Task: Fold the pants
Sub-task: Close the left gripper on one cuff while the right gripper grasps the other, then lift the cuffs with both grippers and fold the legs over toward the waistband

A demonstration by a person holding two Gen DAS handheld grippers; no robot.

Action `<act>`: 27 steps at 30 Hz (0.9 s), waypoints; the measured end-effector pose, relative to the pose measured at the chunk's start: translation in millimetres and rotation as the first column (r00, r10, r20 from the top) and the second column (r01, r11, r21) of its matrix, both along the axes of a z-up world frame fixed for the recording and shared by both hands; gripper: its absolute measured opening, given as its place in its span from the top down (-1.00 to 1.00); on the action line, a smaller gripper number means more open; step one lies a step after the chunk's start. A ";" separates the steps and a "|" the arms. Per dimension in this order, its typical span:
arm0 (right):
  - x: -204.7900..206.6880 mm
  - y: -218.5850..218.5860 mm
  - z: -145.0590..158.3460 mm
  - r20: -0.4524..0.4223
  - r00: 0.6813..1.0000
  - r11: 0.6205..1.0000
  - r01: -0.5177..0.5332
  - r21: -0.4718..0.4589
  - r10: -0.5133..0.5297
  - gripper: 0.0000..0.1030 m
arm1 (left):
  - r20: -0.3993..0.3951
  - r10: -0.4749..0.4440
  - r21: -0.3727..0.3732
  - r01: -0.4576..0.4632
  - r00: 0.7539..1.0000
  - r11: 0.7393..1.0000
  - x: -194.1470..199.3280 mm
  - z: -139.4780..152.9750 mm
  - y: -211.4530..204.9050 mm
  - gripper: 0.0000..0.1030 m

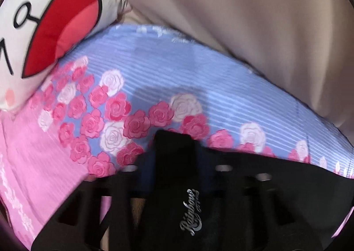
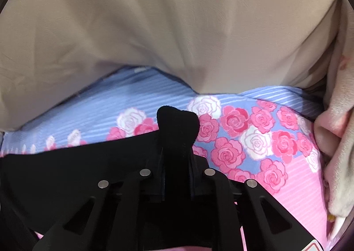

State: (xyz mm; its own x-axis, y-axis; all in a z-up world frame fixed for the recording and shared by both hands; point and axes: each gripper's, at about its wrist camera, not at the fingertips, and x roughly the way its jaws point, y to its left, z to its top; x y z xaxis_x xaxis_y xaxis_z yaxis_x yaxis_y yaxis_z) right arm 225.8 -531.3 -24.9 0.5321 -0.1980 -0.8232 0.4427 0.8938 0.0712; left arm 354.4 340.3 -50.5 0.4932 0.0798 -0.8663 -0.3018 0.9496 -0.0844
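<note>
The black pants (image 1: 276, 187) lie across the lower part of the left wrist view, with a silver script logo (image 1: 190, 211) on them. My left gripper (image 1: 174, 140) is shut on a black fold of the pants, held just above the rose-print bedsheet (image 1: 154, 69). In the right wrist view the pants (image 2: 66, 173) stretch to the left. My right gripper (image 2: 177, 118) is shut on a bunched black edge of them, over the same sheet (image 2: 254, 140).
A beige pillow or cover (image 1: 243, 19) rises behind the sheet in both views (image 2: 177, 19). A white cushion with a red cartoon mouth (image 1: 55, 30) sits at the left. A pale fleece blanket (image 2: 338, 129) lies at the right edge.
</note>
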 end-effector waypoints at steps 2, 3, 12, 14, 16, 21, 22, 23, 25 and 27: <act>-9.9 4.8 16.7 0.048 0.999 1.000 0.009 -0.001 -0.008 0.78 | 0.039 -0.007 -0.010 0.008 0.999 1.000 -8.4 14.9 -2.0 0.93; -13.0 7.5 23.6 0.067 0.998 1.000 0.009 -0.004 -0.009 0.78 | 0.072 -0.009 -0.002 0.009 0.997 1.000 -15.7 27.3 -2.9 0.93; -117.7 64.5 127.0 0.307 0.946 0.993 -0.081 -0.084 0.104 0.79 | 0.318 -0.096 -0.036 0.113 0.943 0.993 -147.5 124.7 -15.7 0.93; -155.2 79.9 136.2 0.344 0.931 0.991 -0.096 -0.096 0.124 0.79 | 0.341 -0.099 -0.038 0.118 0.935 0.992 -191.4 130.7 -11.0 0.92; -197.1 81.9 140.6 0.364 0.921 0.989 -0.109 -0.105 0.140 0.79 | 0.337 -0.101 -0.036 0.121 0.936 0.992 -221.8 126.1 -6.9 0.91; -273.0 97.3 107.1 0.305 0.942 0.989 -0.121 -0.089 0.143 0.78 | 0.233 -0.073 -0.011 0.078 0.970 0.997 -288.9 83.8 4.8 0.88; -281.7 96.0 97.6 0.286 0.949 0.990 -0.115 -0.078 0.133 0.78 | 0.202 -0.054 -0.028 0.060 0.978 0.998 -297.4 70.3 8.4 0.83; -293.2 93.4 83.4 0.261 0.958 0.992 -0.105 -0.063 0.118 0.78 | 0.157 -0.029 -0.039 0.035 0.987 0.999 -305.2 52.3 13.0 0.82; -311.5 91.4 58.3 0.216 0.973 0.996 -0.081 -0.030 0.086 0.74 | 0.103 0.004 -0.055 0.002 0.995 0.998 -317.0 27.7 16.1 0.68; -327.6 90.4 41.8 0.169 0.984 0.999 -0.051 -0.008 0.051 0.63 | 0.072 0.067 -0.069 -0.062 0.995 0.996 -329.2 7.3 19.8 0.48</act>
State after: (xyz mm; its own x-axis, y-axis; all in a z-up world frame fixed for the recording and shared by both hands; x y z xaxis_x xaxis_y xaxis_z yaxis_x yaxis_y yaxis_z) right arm -101.8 -440.9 16.9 0.6727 -0.1702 -0.7200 0.3786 0.9153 0.1374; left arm 25.2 360.1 -43.2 0.5518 0.0572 -0.8320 -0.3532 0.9198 -0.1711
